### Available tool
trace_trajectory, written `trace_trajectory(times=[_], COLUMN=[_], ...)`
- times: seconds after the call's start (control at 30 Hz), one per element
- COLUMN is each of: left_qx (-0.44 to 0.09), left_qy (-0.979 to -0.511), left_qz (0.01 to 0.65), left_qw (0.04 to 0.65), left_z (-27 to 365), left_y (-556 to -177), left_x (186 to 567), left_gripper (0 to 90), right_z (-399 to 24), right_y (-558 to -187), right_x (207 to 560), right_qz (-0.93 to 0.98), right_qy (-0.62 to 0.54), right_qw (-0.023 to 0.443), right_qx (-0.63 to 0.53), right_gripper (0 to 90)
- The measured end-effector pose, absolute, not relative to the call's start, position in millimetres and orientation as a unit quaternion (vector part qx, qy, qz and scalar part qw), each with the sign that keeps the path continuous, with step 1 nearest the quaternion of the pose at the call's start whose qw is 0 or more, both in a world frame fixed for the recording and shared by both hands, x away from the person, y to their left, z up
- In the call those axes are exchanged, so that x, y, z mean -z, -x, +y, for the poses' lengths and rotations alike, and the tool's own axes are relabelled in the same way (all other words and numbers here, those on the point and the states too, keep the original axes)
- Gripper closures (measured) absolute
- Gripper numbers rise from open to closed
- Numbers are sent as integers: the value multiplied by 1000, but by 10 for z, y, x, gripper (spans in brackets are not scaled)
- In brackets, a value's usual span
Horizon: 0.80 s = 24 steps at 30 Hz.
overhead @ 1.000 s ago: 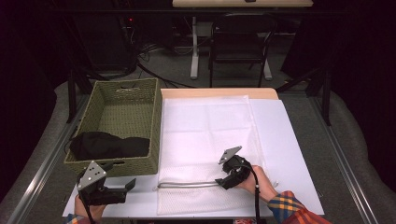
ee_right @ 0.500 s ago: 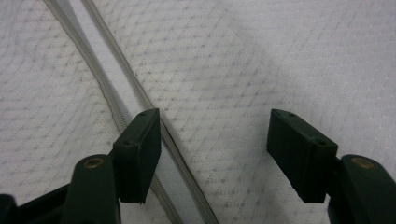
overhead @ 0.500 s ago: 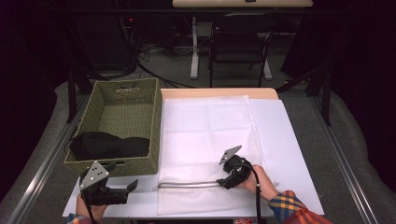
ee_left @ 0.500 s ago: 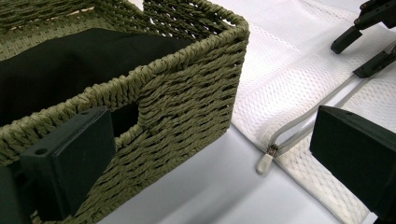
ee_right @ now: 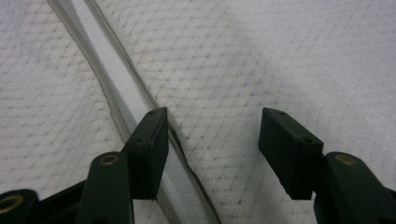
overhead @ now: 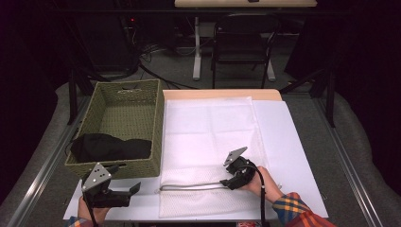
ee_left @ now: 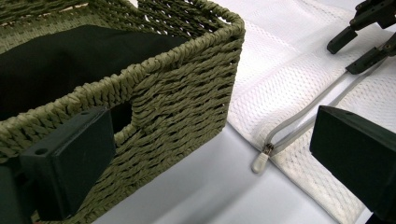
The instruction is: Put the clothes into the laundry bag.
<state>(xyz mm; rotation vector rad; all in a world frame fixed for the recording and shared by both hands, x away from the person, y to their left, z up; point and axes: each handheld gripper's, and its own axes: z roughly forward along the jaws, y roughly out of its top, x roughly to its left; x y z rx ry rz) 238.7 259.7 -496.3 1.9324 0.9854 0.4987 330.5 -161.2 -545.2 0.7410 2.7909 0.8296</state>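
A white mesh laundry bag (overhead: 208,142) is lying flat on the table's white mat (overhead: 293,156), just beside a green woven basket (overhead: 120,168) that is holding a bundle of black clothing (overhead: 108,147). The bag's grey zipper (overhead: 191,187) is running along its near end and is standing unzipped, its two rows of teeth parted, with the slider and its pale pull tab (ee_left: 259,161) sitting at the end nearest the basket.

The right gripper (overhead: 229,179) is resting on the bag at the other end of the zipper. Its jaws have just been closing and are now standing about half open, pressed down on the mesh beside one zipper edge; the pads are straddling a patch of cloth but are not yet pinching it, so nothing is being held.

The left gripper (overhead: 134,189) is hovering over the mat near the basket's front corner, its jaws spread wide and empty, aimed toward the pull tab.

Judging by the layout, the work is packing the clothing into the bag, and it is at an early stage: the zipper is already undone, while the mouth is not yet being lifted open, and the clothing is lying untouched in the basket.
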Motion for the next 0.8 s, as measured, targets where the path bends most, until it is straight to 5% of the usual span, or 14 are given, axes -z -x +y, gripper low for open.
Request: trace_trajectory(times=[0.8], left_qx=[-192], left_qy=[-789], left_qz=[390], left_qw=[434], left_z=[2580], left_y=[-2398], left_x=[4968], left_gripper=[1], right_z=[-1680], right_y=[-3309], right_x=[5469], right_qz=[916], right_qy=[-261], right_qw=[75], right_qx=[-294], right_gripper=[550])
